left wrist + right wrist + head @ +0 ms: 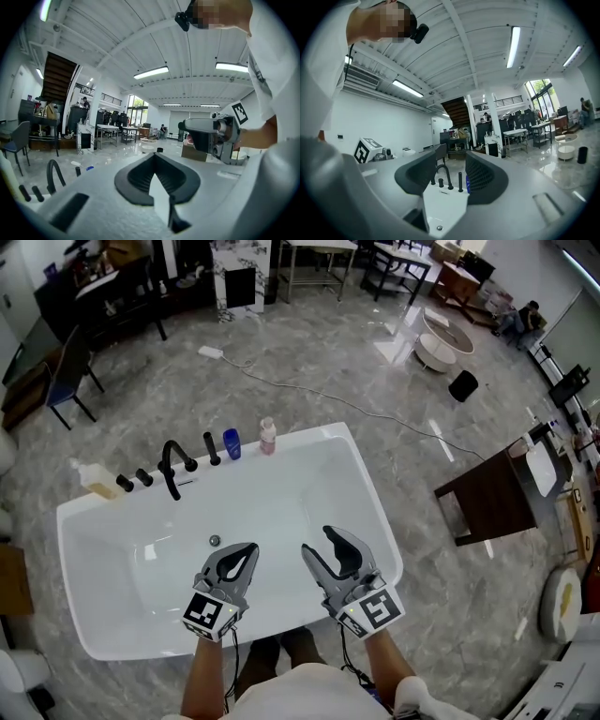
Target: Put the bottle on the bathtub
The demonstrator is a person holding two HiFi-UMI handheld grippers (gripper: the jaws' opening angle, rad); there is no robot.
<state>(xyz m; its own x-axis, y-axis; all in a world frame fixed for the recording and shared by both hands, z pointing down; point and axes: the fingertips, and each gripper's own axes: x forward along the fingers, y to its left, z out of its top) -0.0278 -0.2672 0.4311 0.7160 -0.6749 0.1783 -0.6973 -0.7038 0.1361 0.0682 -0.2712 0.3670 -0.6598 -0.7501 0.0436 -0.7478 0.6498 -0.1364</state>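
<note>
A white bathtub [361, 474] fills the middle of the head view. On its far rim stand a blue bottle [232, 443], a pale pink bottle [268, 436] and, at the left end, a yellowish bottle [96, 480]. Both grippers hover over the tub's near side, holding nothing. My left gripper [251, 547] [155, 155] is shut, its jaw tips touching. My right gripper [318, 540] [453, 154] is open; through its gap the right gripper view shows the black faucet [443, 176] and the blue bottle [467, 183], partly hidden behind a jaw.
A black faucet [171, 468] with knobs stands on the far rim, and the drain [215, 541] lies in the tub floor. A dark wooden table [497, 493] stands to the right. A cable [375, 413] runs across the marble floor behind the tub.
</note>
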